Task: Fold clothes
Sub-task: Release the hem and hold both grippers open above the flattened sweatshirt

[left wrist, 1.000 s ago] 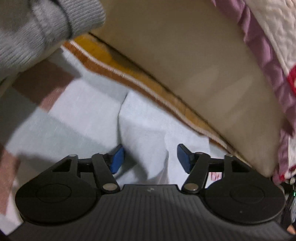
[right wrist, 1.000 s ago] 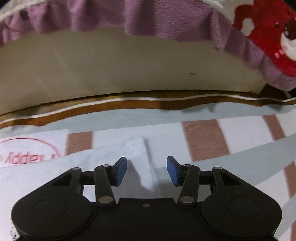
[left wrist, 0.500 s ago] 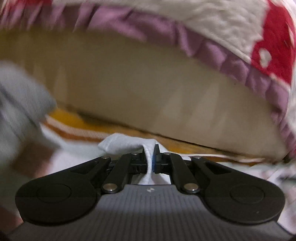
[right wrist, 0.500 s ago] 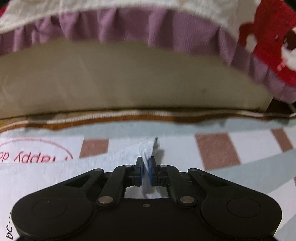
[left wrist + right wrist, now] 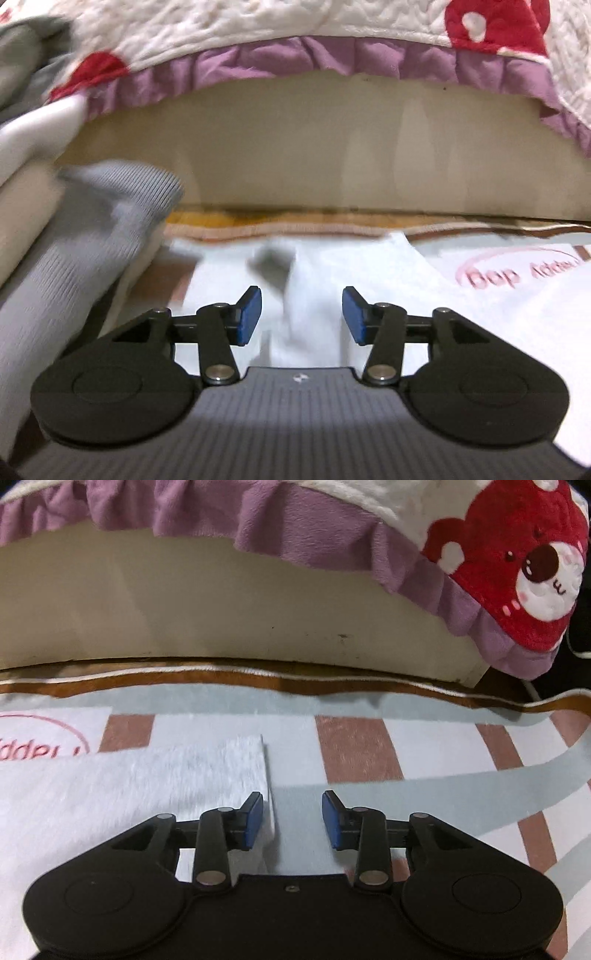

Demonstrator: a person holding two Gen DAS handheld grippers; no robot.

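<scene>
A white fleecy garment [image 5: 461, 306] with a pink round print [image 5: 517, 271] lies flat on the striped blanket [image 5: 354, 749]. My left gripper [image 5: 301, 315] is open just above a raised fold of the white cloth, which runs between its blue pads [image 5: 249, 314] without being pinched. In the right wrist view the white garment [image 5: 129, 786] shows its folded corner, and the pink print [image 5: 44, 746] is at the far left. My right gripper [image 5: 292, 819] is open over that corner's edge; its left pad [image 5: 254, 819] is above the cloth.
A grey knitted sleeve [image 5: 85, 236] hangs in at the left, blurred. A cream bed base [image 5: 314, 155] stands behind the blanket, topped by a quilt with a purple frill [image 5: 314, 528] and a red bear [image 5: 524, 565]. The blanket's brown edge [image 5: 258, 677] runs along the base.
Both grippers closed on the white cloth half a second ago and have now opened, letting it go. The cloth's corner now lies folded flat, and the left camera has swung right.
</scene>
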